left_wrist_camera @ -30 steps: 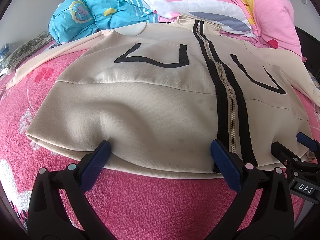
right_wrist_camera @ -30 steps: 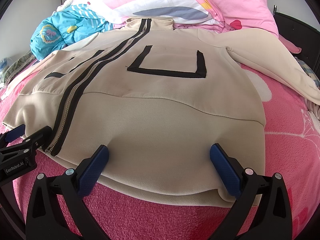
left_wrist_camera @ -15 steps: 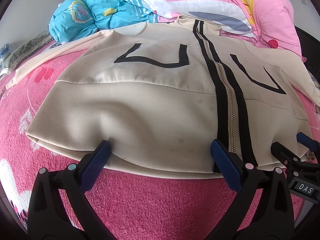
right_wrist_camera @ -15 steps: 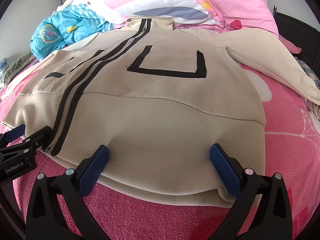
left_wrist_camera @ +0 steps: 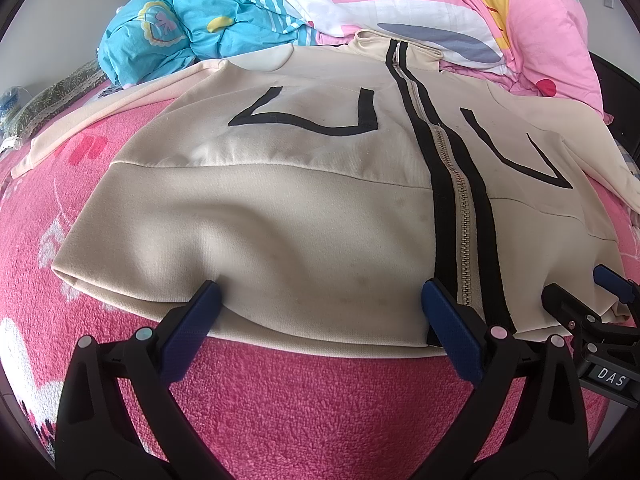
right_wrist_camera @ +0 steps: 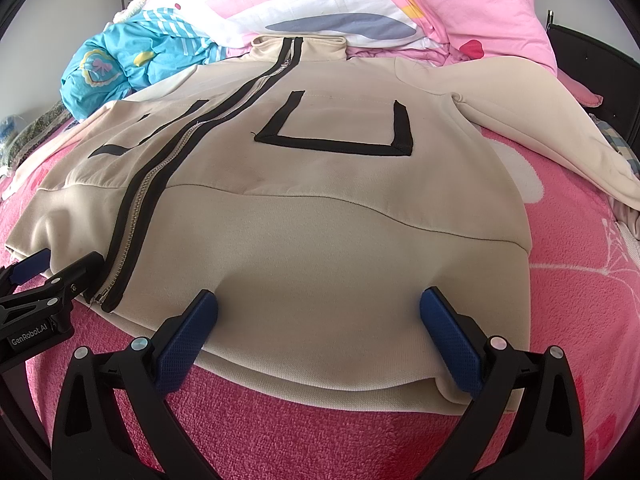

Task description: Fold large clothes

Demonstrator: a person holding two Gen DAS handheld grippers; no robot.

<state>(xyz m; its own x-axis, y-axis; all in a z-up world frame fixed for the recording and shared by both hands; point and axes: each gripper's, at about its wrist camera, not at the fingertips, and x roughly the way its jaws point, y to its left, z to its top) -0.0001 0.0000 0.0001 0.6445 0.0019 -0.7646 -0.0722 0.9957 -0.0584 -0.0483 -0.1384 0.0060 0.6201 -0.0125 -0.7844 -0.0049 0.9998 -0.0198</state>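
The left gripper (left_wrist_camera: 320,320) sits with its jaws spread wide at the bottom hem of a cream zip-up jacket (left_wrist_camera: 304,216), its blue pads (left_wrist_camera: 192,332) resting on the fabric's edge without pinching it. The right gripper (right_wrist_camera: 320,320) does the same on the other front panel, jaws likewise apart, one pad near the hem's outer corner. The jacket lies face up and spread flat on a pink fleece blanket (left_wrist_camera: 304,408), zipper (left_wrist_camera: 460,216) closed, collar toward a heap of pink-and-white bedding (right_wrist_camera: 360,4) and a blue quilt (left_wrist_camera: 168,40); both sleeves trail out to the sides.

To my eye the folding has not started: this looks like the setup for the first grasp. Next, each gripper would need to close on the hem, catching both layers, then lift and carry it toward the collar. The sleeves probably want tucking in first, or they will hang loose.
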